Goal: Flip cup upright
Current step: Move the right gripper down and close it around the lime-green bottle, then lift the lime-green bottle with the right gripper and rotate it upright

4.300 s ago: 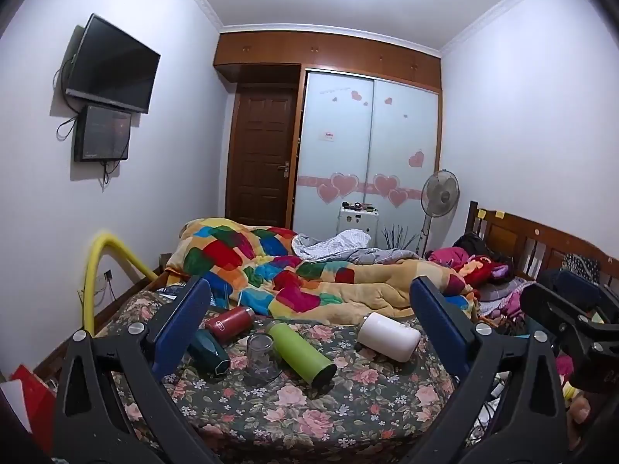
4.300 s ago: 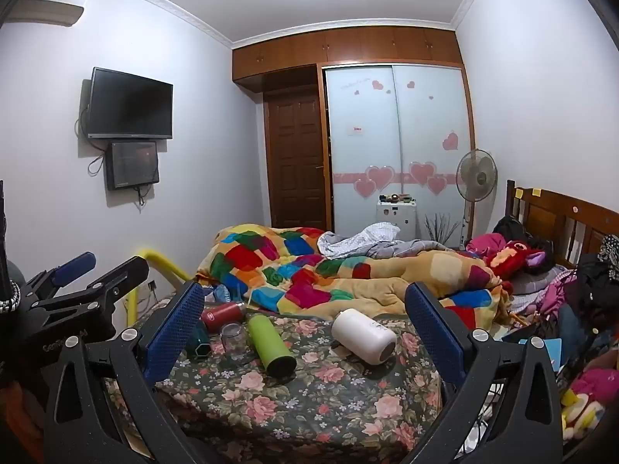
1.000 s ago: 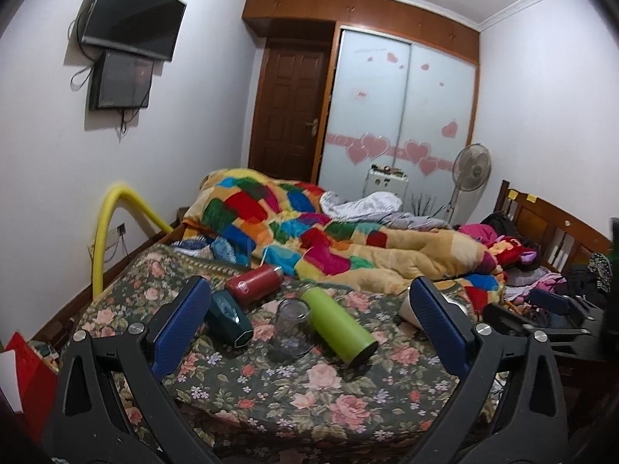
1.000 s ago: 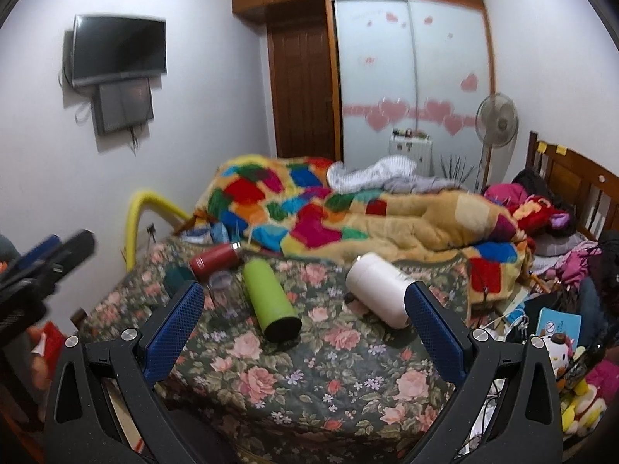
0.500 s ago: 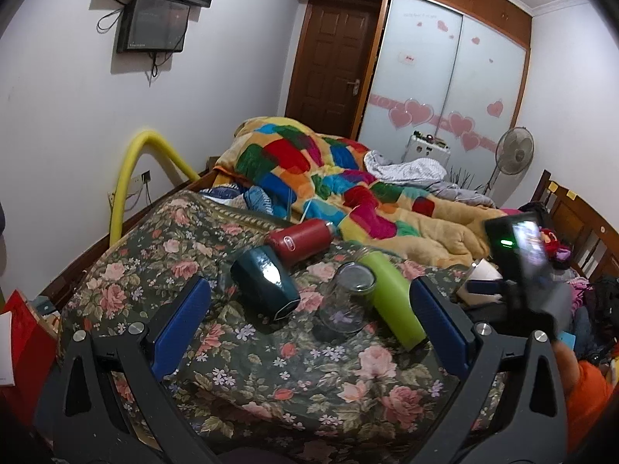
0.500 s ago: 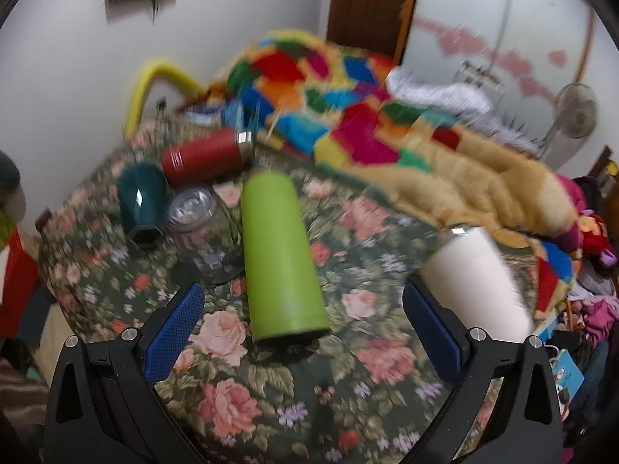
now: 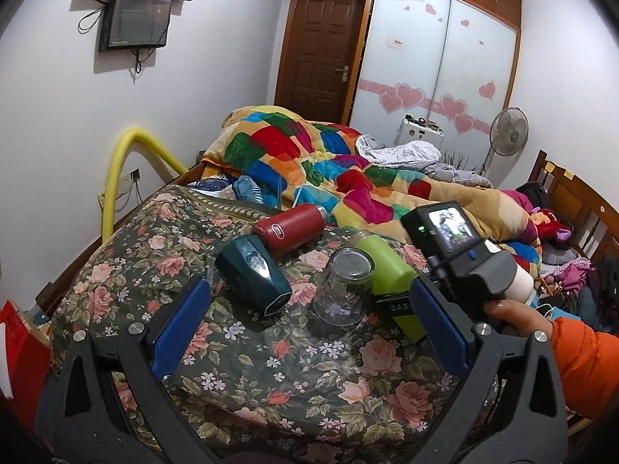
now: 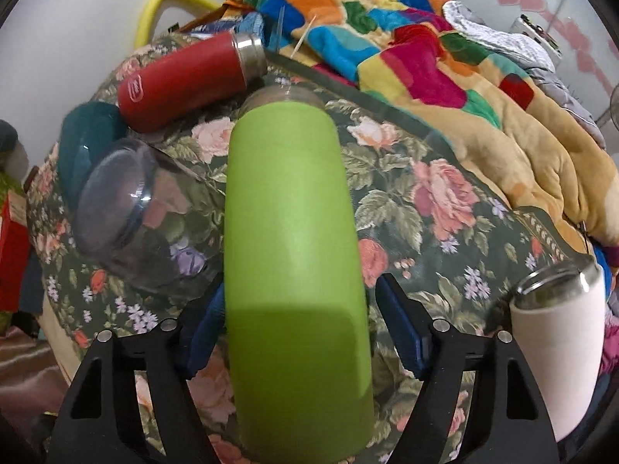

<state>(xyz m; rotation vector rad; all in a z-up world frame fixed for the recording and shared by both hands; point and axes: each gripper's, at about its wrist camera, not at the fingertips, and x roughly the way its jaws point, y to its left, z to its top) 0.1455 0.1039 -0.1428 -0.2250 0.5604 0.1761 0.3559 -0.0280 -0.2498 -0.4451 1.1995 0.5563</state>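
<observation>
Now the right gripper (image 8: 300,324) straddles the smooth green cylindrical cup (image 8: 294,255), pads apart; left gripper (image 7: 309,317) gapes empty

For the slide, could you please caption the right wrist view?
Right gripper straddling a green bottle lying on the floral bedspread, jaws not yet closed, glass beside it.

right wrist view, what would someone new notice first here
The green bottle fills the middle, lying on its side on the floral cover with the right tongs straddling it. Left of it a clear glass stands upside down; a white cup lies at the right edge.
</observation>
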